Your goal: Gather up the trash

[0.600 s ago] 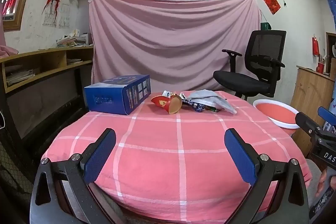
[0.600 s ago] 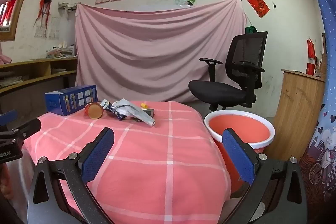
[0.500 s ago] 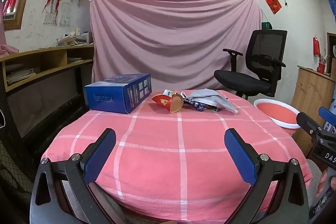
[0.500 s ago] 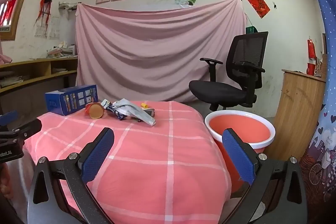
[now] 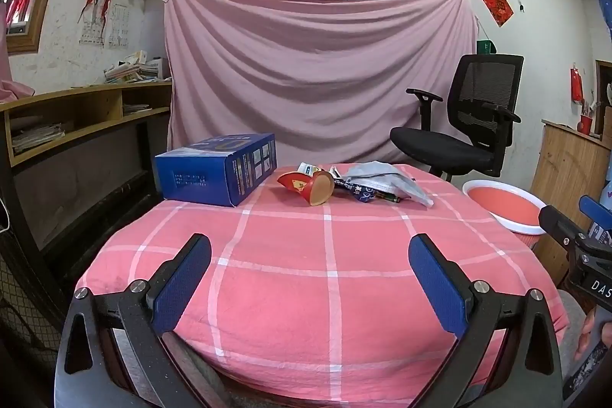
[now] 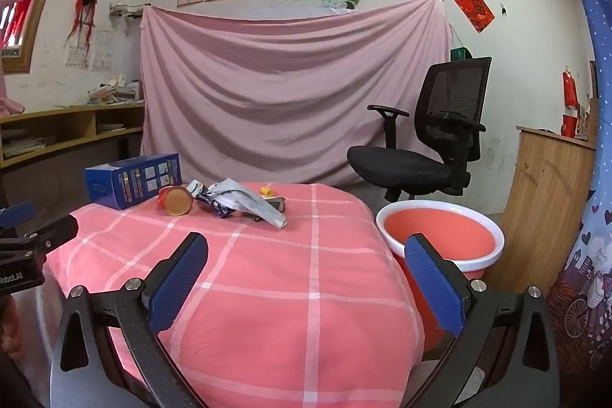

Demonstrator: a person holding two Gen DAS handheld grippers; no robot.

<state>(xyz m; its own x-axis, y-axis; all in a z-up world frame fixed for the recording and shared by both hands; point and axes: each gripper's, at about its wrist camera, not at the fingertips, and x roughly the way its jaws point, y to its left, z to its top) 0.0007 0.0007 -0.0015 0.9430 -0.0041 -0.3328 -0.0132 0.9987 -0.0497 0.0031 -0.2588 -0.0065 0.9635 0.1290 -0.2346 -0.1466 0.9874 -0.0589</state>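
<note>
The trash, a tipped red paper cup [image 5: 316, 186] plus crumpled grey and blue plastic wrappers [image 5: 376, 183], sits at the far side of the pink checked cloth-covered surface [image 5: 329, 266], just right of a blue cardboard box [image 5: 218, 169]. Behind it there's a pink sheet [image 5: 313, 71] hung on the wall and a black mesh office chair [image 5: 470, 125]. Only the right wrist view shows the inside of the red basin with the white rim [image 6: 440, 236], right beside the surface. Left tool [image 5: 310, 274] and right tool [image 6: 306, 272] both gape wide, holding nothing. Basically nothing has changed from a moment ago.
</note>
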